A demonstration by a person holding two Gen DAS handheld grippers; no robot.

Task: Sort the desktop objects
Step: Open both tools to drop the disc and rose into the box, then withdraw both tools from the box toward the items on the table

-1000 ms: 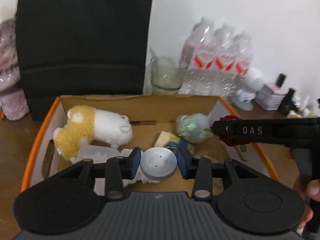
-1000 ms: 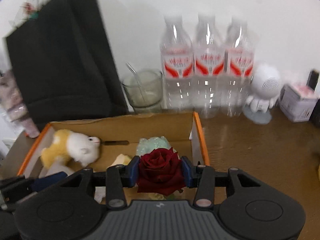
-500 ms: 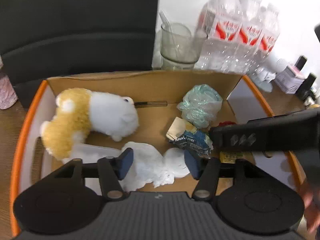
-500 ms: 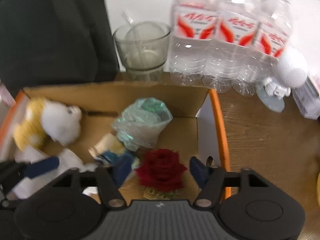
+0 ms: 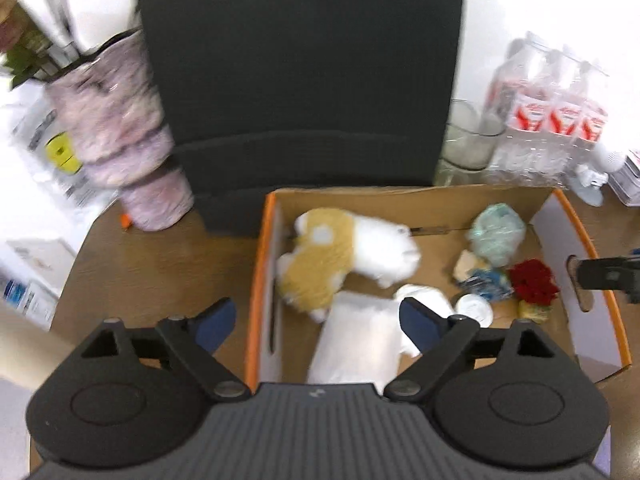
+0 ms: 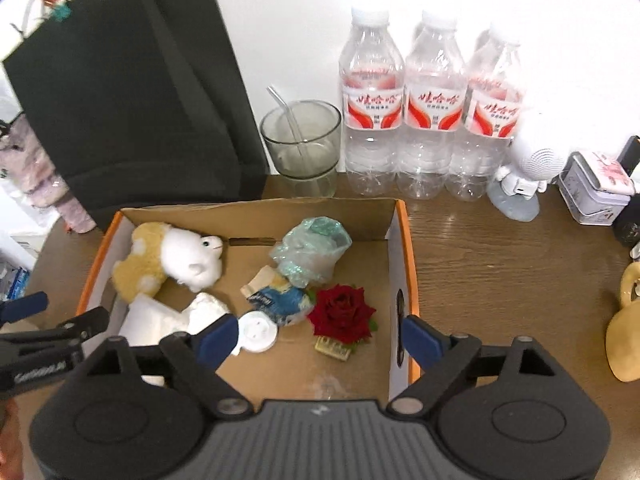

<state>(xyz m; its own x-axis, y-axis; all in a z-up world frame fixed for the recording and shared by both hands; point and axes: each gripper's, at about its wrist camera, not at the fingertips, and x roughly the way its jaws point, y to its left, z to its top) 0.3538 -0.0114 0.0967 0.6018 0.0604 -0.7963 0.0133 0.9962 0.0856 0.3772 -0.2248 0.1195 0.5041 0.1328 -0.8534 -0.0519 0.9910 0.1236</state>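
Note:
An orange-edged cardboard box [image 6: 407, 240] [image 5: 259, 264] holds a yellow-and-white plush [image 6: 176, 258] [image 5: 340, 256], a teal plastic bag [image 6: 312, 250] [image 5: 496, 234], a blue packet [image 6: 276, 300], a white round lid [image 6: 256, 330] [image 5: 474, 308], white paper [image 6: 168, 318] [image 5: 360, 340] and a red rose [image 6: 342, 314] [image 5: 534, 282]. My left gripper [image 5: 318, 318] is open and empty over the box's near left wall. My right gripper [image 6: 316, 334] is open and empty above the box's near right part; the rose lies below, between its fingers.
A black bag [image 6: 132, 92] stands behind the box. A glass with a straw [image 6: 302, 144], three water bottles [image 6: 430, 108], a white figurine [image 6: 524, 172] and a small tin [image 6: 596, 188] line the back. A pink wrapped bundle [image 5: 120, 132] stands left. A yellow object [image 6: 626, 332] sits far right.
Both grippers opened. The left one let go of the white round lid and the right one let go of the rose; both now lie in the box. Both grippers pulled back and up.

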